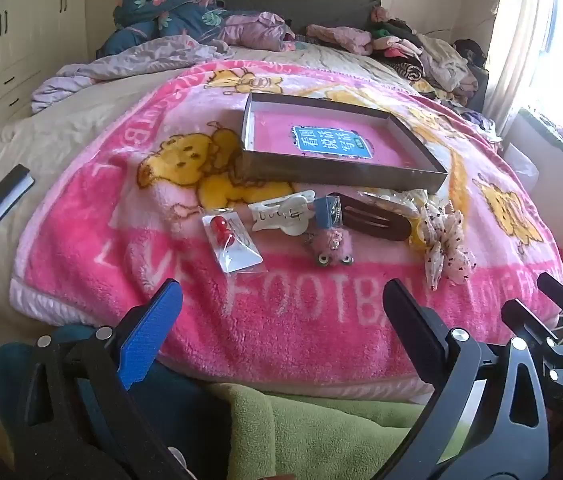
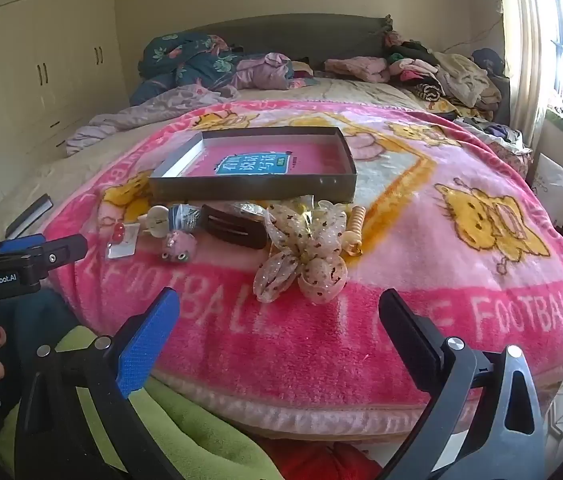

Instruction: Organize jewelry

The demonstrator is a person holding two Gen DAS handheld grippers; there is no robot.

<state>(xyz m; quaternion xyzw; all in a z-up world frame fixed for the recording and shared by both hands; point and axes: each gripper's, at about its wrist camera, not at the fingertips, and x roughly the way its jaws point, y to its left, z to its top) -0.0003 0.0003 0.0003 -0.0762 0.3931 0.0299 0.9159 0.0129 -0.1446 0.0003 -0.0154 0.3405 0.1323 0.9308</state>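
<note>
Bare pink blanket (image 1: 281,320) lies open from both wide-open grippers up to the row of hair accessories, no obstacle between. The row runs 10 to 2 o'clock in the left wrist view, red-bead packet (image 1: 231,242) to spotted bow (image 1: 447,240), just in front of the box (image 1: 361,176) near wall. Beyond the box at 12 o'clock, clothes pile (image 2: 433,68) crowds the bed's far end.

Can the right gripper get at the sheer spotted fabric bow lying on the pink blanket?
Probably yes. The right gripper is open and empty, and the sheer spotted fabric bow lies just ahead of it on the pink blanket, uncovered, with nothing between them.
</note>
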